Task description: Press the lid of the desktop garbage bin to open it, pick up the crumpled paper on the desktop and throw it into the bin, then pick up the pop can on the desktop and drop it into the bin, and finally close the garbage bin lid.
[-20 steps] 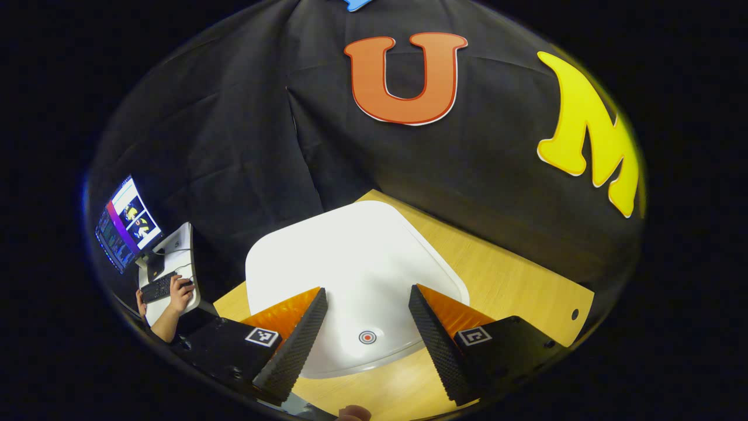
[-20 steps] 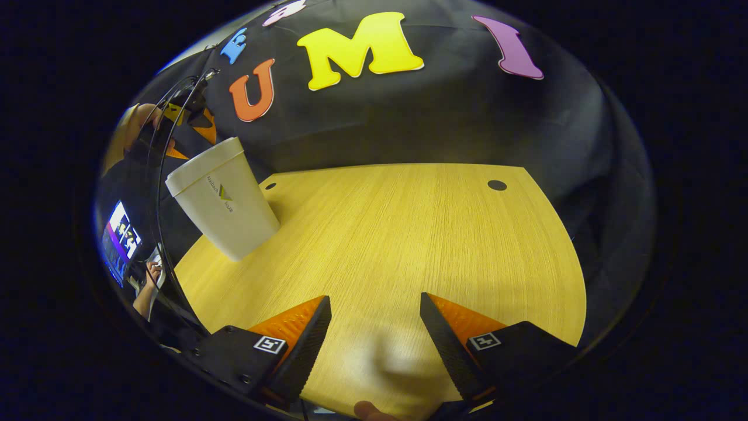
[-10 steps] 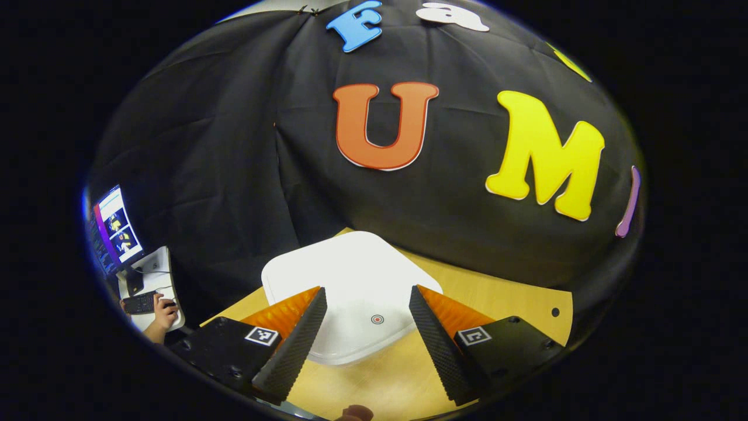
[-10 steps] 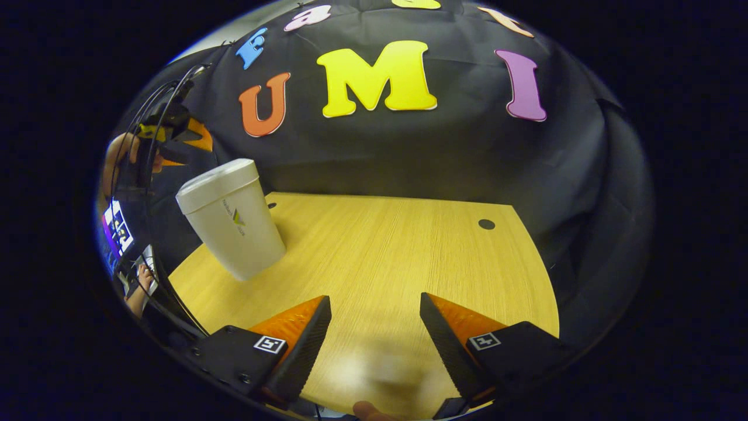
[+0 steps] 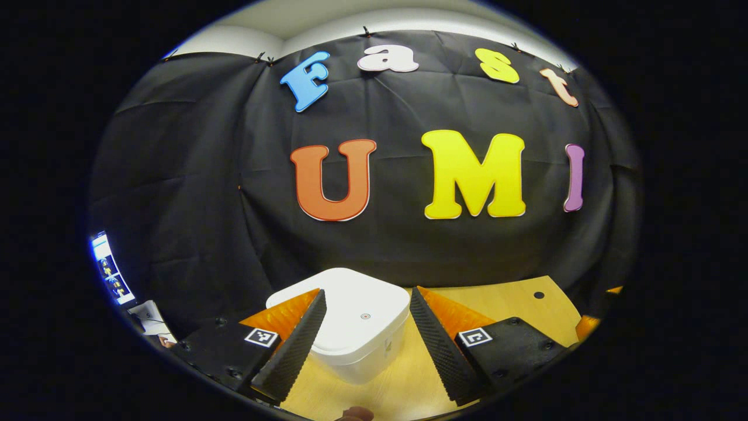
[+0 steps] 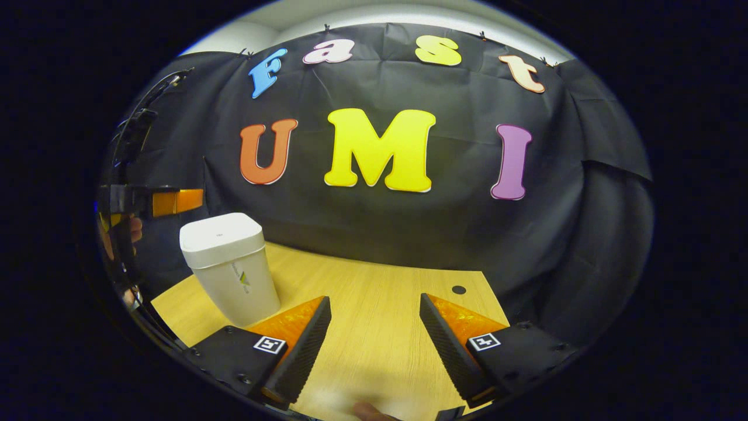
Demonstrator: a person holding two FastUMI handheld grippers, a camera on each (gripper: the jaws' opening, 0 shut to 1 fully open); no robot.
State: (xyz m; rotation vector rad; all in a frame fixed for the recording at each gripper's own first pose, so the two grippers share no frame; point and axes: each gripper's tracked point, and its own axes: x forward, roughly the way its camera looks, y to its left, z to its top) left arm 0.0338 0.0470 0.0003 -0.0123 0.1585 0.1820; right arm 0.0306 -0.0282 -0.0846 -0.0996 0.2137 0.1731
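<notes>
Both grippers stay spread and empty, now lifted and tilted level since a second ago. The white square plastic garbage bin, lid closed, has dropped low between the left gripper fingers, well beyond their tips. It stands ahead-left of the right gripper on the pale wooden desktop.

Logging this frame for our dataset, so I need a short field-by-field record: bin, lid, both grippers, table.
bin: white bin upright on the table's left part in the right gripper view
lid: lid closed, small round mark on top
left gripper: left gripper open, empty, above the bin, fingers apart either side of the lid in its own view
right gripper: right gripper open, empty, over bare table
table: wooden table; no paper or can seen on it
</notes>
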